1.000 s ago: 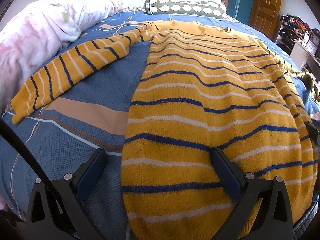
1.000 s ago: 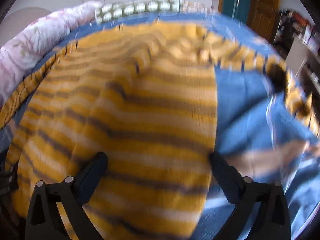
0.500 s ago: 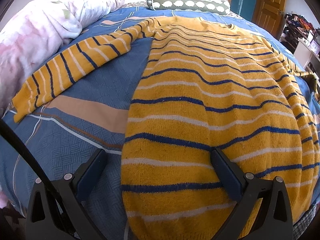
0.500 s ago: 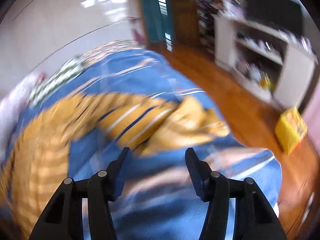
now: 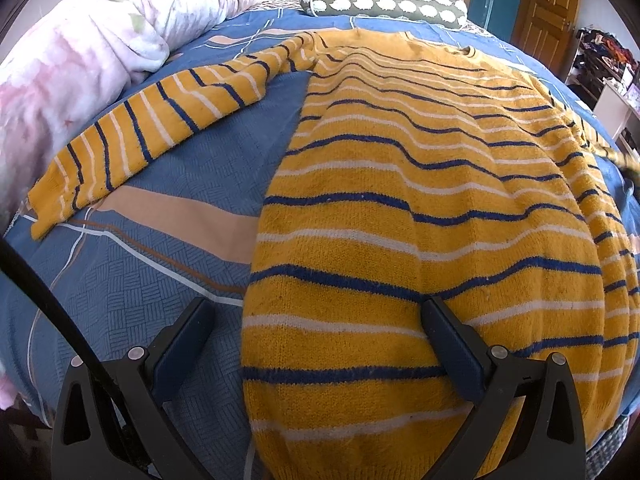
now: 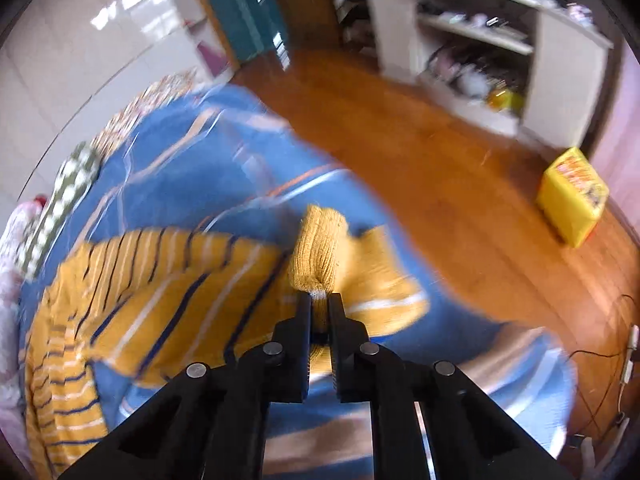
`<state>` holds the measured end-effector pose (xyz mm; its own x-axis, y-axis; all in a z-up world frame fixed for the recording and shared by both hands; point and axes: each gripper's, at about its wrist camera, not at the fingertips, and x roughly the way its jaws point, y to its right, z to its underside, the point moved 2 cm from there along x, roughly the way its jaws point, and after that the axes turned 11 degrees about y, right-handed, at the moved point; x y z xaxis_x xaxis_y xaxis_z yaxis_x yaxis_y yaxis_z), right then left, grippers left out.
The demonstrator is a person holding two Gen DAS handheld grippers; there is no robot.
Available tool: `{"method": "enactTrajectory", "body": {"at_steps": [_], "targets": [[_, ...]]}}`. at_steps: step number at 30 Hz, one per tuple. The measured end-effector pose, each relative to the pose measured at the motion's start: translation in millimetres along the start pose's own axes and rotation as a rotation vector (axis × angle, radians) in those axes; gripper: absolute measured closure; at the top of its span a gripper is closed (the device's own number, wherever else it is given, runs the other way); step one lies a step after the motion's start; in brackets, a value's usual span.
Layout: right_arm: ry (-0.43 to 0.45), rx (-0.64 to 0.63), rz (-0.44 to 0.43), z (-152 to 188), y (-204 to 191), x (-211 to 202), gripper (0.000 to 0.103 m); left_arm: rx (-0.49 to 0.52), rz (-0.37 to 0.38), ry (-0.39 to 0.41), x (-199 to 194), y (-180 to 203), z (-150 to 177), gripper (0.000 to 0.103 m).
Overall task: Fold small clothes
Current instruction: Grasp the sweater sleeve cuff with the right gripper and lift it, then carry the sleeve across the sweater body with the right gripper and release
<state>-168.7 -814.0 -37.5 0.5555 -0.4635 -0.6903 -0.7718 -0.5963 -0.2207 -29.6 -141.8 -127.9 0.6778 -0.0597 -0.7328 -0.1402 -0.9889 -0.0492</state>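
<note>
Between right claw (image 6: pixel 320 300) jaws, sweater sleeve (image 6: pixel 320 252) pinched

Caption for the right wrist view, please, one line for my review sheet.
Right gripper shut on the cuff of the yellow striped sweater's sleeve, at the edge of the blue bed cover.

The left gripper (image 5: pixel 316 316), at the bottom of its frame, was matte black plastic with triangular cut-outs in its two arms. Each arm carried two round silver screws, and each finger (image 5: pixel 182 340) was faced with a long dark blue pad. A thin black cable (image 5: pixel 48 304) ran diagonally across the lower left of that frame.

The right gripper (image 6: pixel 319 304), at the bottom centre of its frame, had the same black build, with four silver screws across its linkages and triangular openings in the outer arms.
</note>
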Motion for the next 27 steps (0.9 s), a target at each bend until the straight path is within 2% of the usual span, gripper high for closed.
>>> {"method": "enactTrajectory", "body": {"at_steps": [2, 5, 9, 11, 14, 19, 23, 27], "targets": [[0.057, 0.058, 0.03, -11.1, 21.3, -12.9, 0.096, -0.006, 0.005, 0.009, -0.9, -0.4, 0.3, 0.0], [0.116, 0.153, 0.021, -25.4, 46.8, -34.4, 0.096, -0.017, 0.025, 0.013, -3.0, -2.0, -1.0, 0.0], [0.154, 0.107, -0.023, -36.6, 17.2, -53.5, 0.096, -0.07, 0.11, 0.036, -20.5, -5.1, -3.9, 0.006], [0.17, 0.053, -0.055, -40.6, -17.2, -60.4, 0.096, -0.081, 0.151, 0.083, -39.6, -5.5, -5.9, 0.006], [0.172, -0.016, -0.132, -39.5, -75.0, -67.3, 0.096, -0.068, 0.174, 0.166, -69.0, -6.9, -9.8, 0.006], [0.147, -0.191, -0.317, -10.4, -215.1, -81.2, 0.096, -0.132, 0.221, 0.244, -99.1, -28.4, -14.6, 0.006], [0.1, -0.365, -0.467, 43.5, -344.8, -91.2, 0.096, -0.204, 0.254, 0.255, -107.4, -57.6, -11.3, 0.006], [0.033, -0.496, -0.559, 108.1, -449.6, -85.4, 0.096, -0.227, 0.257, 0.256, -106.0, -82.7, -4.9, 0.006]]}}
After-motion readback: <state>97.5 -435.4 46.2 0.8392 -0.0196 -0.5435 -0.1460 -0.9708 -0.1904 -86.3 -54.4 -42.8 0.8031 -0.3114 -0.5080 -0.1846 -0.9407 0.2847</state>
